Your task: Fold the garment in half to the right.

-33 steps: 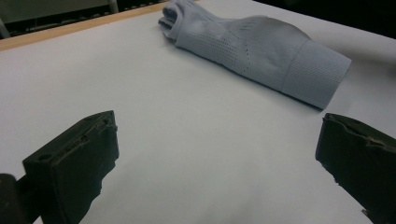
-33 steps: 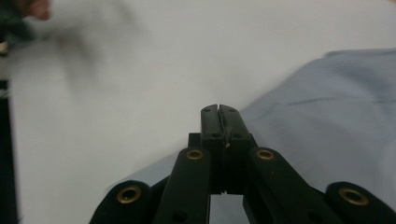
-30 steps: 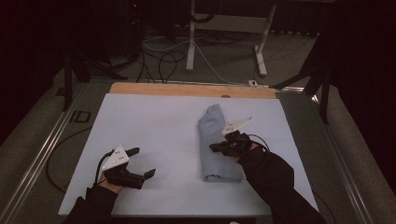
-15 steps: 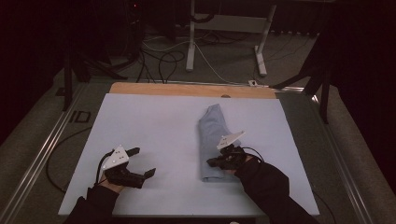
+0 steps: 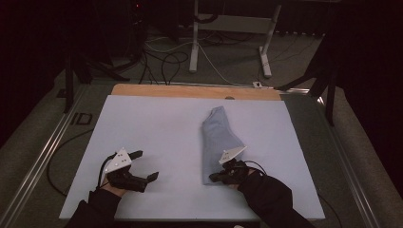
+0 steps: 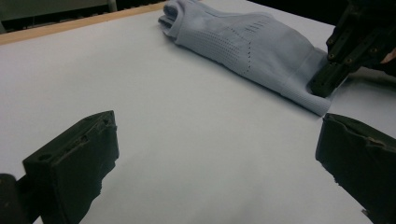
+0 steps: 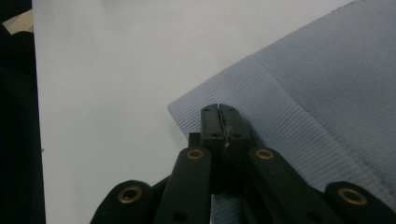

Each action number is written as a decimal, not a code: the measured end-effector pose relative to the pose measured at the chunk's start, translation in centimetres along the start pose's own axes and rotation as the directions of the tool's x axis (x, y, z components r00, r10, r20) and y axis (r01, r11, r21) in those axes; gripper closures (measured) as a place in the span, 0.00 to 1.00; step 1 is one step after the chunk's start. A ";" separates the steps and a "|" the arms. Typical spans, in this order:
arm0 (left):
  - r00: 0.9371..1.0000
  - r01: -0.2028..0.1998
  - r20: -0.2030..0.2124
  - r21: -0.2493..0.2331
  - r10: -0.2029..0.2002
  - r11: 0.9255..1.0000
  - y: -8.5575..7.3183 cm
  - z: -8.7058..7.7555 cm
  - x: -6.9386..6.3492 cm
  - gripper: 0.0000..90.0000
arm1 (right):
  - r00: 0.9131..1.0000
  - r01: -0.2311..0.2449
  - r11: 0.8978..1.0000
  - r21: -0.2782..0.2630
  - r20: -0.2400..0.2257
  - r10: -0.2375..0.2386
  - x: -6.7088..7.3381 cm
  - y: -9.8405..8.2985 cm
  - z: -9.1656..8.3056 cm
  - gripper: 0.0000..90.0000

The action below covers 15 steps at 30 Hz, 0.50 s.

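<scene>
Sock [image 5: 217,142], pale blue, soft, light and limp, lies flat right of the mat's [image 5: 152,128] centre; the right gripper [image 7: 218,108], jaws fully together and holding nothing, presses its ribbed cuff corner, the best hold.

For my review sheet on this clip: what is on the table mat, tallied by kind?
Light blue sock: 1
Handheld grippers: 2, the left gripper with jaws apart, the right gripper with jaws together at the sock's ribbed cuff
White mat: 1
Total: 4
</scene>
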State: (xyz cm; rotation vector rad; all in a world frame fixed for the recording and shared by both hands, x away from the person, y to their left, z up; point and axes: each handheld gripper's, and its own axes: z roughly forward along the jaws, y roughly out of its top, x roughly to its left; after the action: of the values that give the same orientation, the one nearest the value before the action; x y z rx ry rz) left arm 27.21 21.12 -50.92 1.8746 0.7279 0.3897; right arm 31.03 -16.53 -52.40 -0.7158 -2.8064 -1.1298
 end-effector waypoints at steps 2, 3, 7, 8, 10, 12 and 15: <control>1.000 -0.002 0.002 0.000 0.002 1.000 0.0 0.0 0.0 0.01 | 1.000 0.006 1.000 0.000 0.002 -0.006 0.1 0.0 0.0 1.00; 1.000 -0.003 0.002 0.003 0.003 1.000 0.0 0.0 0.0 0.01 | 1.000 0.001 1.000 0.001 0.007 -0.001 0.3 0.0 0.0 1.00; 1.000 -0.004 0.005 0.002 0.004 1.000 -0.1 0.1 0.0 0.01 | 1.000 0.002 1.000 -0.004 0.002 -0.002 0.6 0.0 0.2 1.00; 1.000 -0.003 0.005 0.001 0.003 1.000 -0.1 0.1 0.0 0.01 | 1.000 0.010 1.000 -0.003 0.002 -0.010 0.5 0.0 0.3 1.00; 1.000 0.002 0.005 0.002 -0.002 1.000 -0.1 0.1 0.0 0.01 | 1.000 0.011 1.000 -0.010 -0.004 -0.011 0.5 0.1 0.5 1.00; 1.000 -0.002 0.005 0.003 0.002 1.000 -0.1 0.1 0.0 0.01 | 1.000 0.025 1.000 0.000 -0.017 -0.025 0.8 0.3 1.0 1.00; 1.000 -0.001 0.004 0.001 0.001 1.000 -0.1 0.1 0.0 0.01 | 0.998 0.056 0.998 0.020 -0.008 -0.056 1.3 0.6 1.3 1.00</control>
State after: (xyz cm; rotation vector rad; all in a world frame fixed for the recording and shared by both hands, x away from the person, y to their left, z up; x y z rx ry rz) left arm 27.22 21.06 -51.03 1.8757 0.7249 0.3865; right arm 30.30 -14.73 -52.69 -0.6342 -2.8446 -1.1076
